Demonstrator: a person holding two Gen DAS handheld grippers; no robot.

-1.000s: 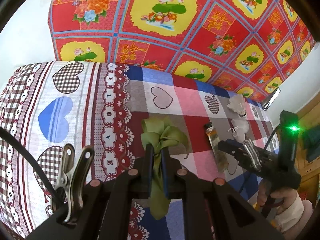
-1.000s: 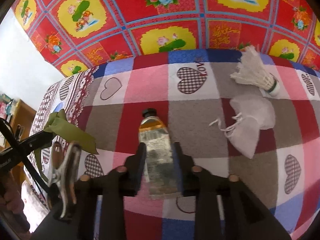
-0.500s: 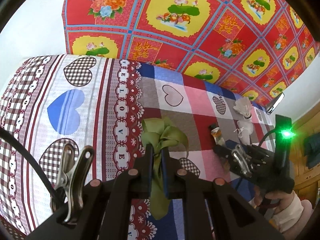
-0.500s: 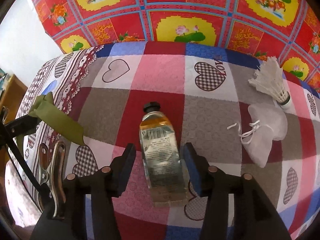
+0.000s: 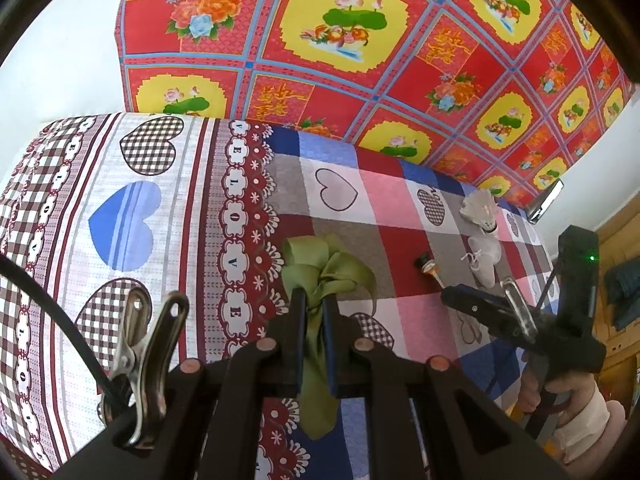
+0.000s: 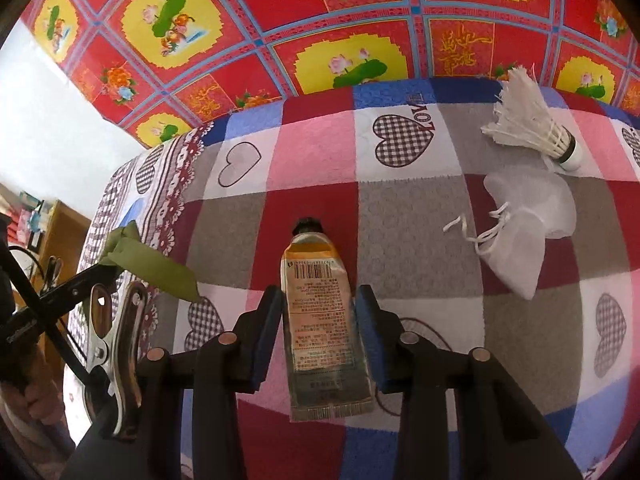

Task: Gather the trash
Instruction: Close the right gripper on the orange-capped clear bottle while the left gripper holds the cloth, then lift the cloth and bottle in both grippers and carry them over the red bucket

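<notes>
L gripper [image 5: 311, 312]: jaws clamped tight on green ribbon bow [image 5: 326, 268], pinched at the knot w/ the tail hanging down btwn the arms. Prob. held up off the cloth so it's out of the way while the other hand works.
R gripper [image 6: 318, 312]: jaws part-open & closing, straddling the hand-cream tube [image 6: 320, 312]; pads [image 6: 267, 316] just beside the tube's sides, thin gap each side, not pressing yet as far as I can tell.
Tube: lies flat on the checked heart-print bedspread [image 6: 400, 208], cap end away from camera, crimped end toward it. Gripper lined up along its length, so the pads meet the flat long edges – looks like the easiest pinch.
Other trash: shuttlecock [image 6: 532, 128] & white drawstring pouch [image 6: 524, 220] just beside each other, off to the tube's right, untouched.
Backdrop: red/yellow floral sheet [image 6: 280, 32] hangs behind the bed.
Vs 1 s ago: R jaws sat snug vs the tube then; went wide half a sec ago; now narrowing again – reads like a re-grip. L side unchanged, same clamp on the bow. Tube hasn't left the cloth.
</notes>
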